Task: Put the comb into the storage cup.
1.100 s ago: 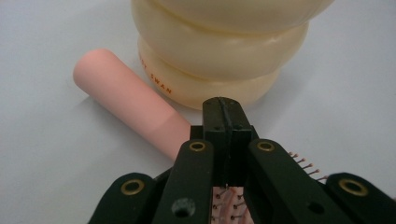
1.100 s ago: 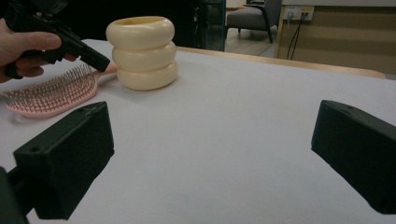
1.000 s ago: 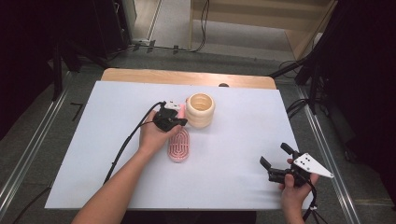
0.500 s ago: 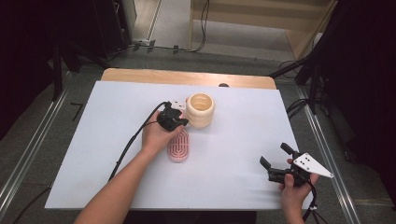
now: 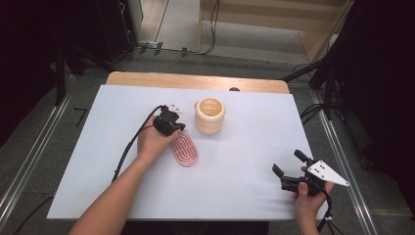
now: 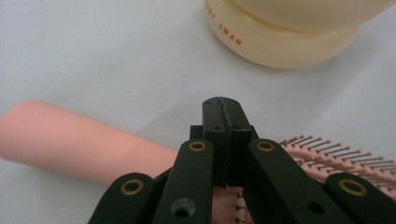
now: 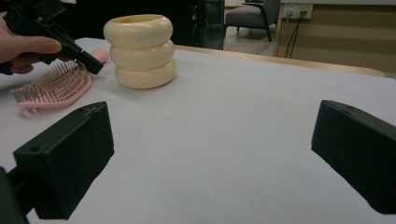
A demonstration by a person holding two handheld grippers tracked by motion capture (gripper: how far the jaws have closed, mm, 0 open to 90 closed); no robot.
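A pink hairbrush point(image 5: 185, 151) lies bristles up on the white table sheet point(image 5: 254, 132), its handle point(image 6: 70, 135) pointing away from the head. My left gripper point(image 5: 177, 128) hovers over the brush's neck, jaws pressed together with nothing between them point(image 6: 223, 105). A cream ringed cup point(image 5: 209, 116) stands upright just right of it, and it also appears close ahead in the left gripper view point(image 6: 289, 32). My right gripper point(image 5: 288, 162) sits near the front right of the sheet, open and empty point(image 7: 210, 154), facing the cup point(image 7: 140, 51), the brush point(image 7: 56, 88) and the left gripper point(image 7: 93, 65).
The wooden table edge point(image 5: 195, 81) runs along the back. Metal rails point(image 5: 29, 161) flank the table. The left gripper's black cable point(image 5: 132, 147) trails across the sheet toward the front left.
The left hand and its gripper have shifted slightly left, and the brush head now lies a little more slanted. The right gripper has stayed put.
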